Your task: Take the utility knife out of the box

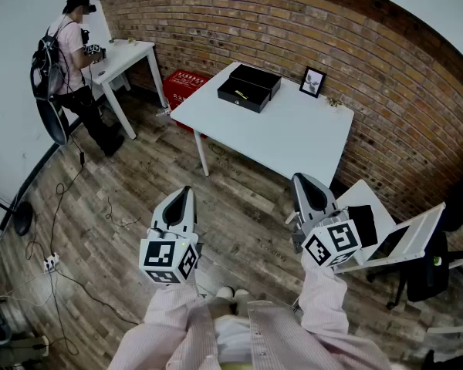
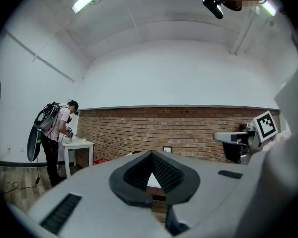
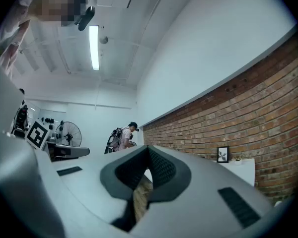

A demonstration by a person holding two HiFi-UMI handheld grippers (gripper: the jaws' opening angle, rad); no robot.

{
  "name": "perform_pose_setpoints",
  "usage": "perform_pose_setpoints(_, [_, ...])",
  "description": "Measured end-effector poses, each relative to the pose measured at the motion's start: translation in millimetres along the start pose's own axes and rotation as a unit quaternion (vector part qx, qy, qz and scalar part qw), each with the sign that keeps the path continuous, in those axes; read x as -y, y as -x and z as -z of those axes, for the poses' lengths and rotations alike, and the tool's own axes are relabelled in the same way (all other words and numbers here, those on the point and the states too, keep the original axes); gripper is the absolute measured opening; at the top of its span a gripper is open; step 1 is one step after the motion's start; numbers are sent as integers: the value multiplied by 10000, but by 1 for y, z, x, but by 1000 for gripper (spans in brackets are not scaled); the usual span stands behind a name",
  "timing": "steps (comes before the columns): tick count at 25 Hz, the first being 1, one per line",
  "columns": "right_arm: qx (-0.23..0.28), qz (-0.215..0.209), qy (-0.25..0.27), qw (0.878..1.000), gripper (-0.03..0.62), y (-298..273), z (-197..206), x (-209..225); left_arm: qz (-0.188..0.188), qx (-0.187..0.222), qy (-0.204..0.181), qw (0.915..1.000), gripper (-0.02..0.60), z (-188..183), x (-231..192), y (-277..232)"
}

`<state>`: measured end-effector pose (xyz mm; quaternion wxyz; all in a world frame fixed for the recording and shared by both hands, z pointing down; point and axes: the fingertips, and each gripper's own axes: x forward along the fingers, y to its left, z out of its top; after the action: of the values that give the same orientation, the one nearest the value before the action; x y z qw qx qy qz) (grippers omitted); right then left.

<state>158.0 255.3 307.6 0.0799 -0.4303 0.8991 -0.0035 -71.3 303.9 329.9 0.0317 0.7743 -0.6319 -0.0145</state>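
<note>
Head view: black box (image 1: 249, 88) sits open on the white counter (image 1: 293, 141) by the brick wall (image 1: 370, 45). Utility knife (image 1: 241, 93), small and yellowish, lies inside the box. Left gripper (image 1: 184, 196) and right gripper (image 1: 309, 185) are held over the wood floor (image 1: 131, 191), well apart from the counter.

Left gripper view: jaws pressed together, nothing between them.

Right gripper view: jaws pressed together, nothing pinched. Picture frame (image 3: 222, 154) stands on the counter at right.
</note>
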Motion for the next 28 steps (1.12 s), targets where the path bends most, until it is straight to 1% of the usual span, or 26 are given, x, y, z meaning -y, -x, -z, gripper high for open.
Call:
perform_pose_setpoints(11, [17, -27, -207, 9998, 3, 5, 4, 16, -32, -50, 37, 10000, -8, 5, 14, -10])
perform_pose_setpoints(21, [-149, -132, -418, 9989, 6, 4, 29, 38, -177, -144, 68, 9997, -8, 16, 28, -20])
perform_pose_setpoints(22, [-161, -119, -446, 9988, 12, 3, 30, 39, -195, -156, 66, 9997, -8, 16, 28, -20])
perform_pose_setpoints(24, [-194, -102, -493, 9985, 67, 1, 32, 43, -236, -181, 62, 9995, -8, 16, 27, -22])
perform_pose_setpoints(28, [-248, -43, -481, 9985, 92, -4, 37, 53, -278, -250, 64, 9993, -8, 19, 26, -28])
